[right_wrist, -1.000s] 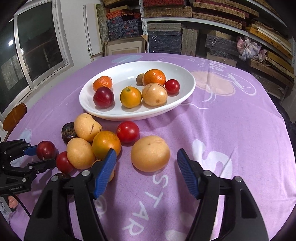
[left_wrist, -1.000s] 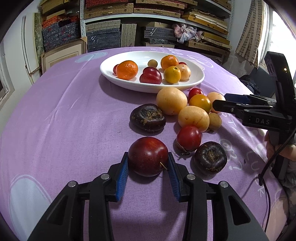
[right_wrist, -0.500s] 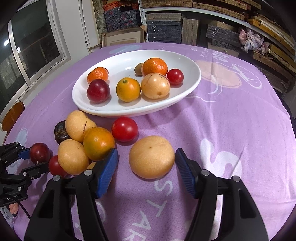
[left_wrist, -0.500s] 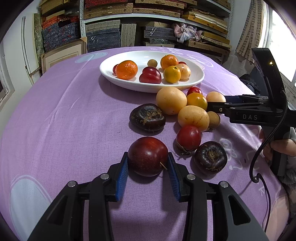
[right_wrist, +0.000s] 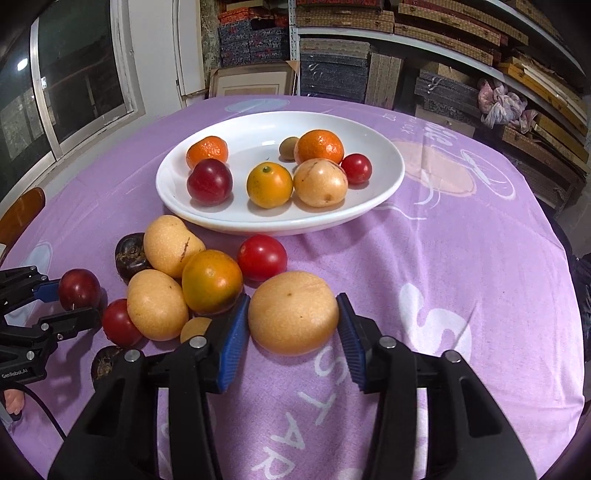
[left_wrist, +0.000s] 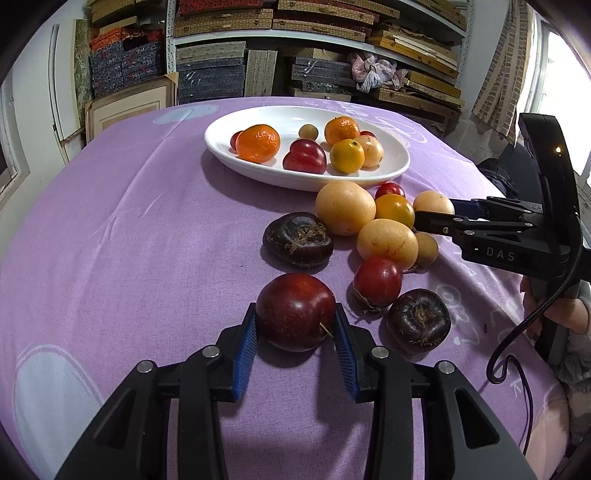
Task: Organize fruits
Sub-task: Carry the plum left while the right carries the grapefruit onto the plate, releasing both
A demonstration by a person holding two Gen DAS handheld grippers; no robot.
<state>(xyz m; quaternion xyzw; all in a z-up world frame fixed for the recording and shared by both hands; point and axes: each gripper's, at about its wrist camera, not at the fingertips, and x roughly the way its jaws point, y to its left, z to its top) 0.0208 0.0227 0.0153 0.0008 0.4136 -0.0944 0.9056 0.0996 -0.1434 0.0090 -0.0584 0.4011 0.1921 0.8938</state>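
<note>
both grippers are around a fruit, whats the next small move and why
Probably lift both and carry them to the white plate. The left gripper has its pads against the dark red plum; the right gripper has just been closing and now touches the yellow fruit on both sides. Both fruits rest on the purple cloth.

Two close fisheye wrist views angled down along their fingers, both facing the white plate (left_wrist: 400, 162) and shelves

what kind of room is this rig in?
Probably a home storeroom doubling as a dining spot: metal shelves stacked with flat boxes, a round table under a purple printed cloth, and a white plate of fruit.
</note>
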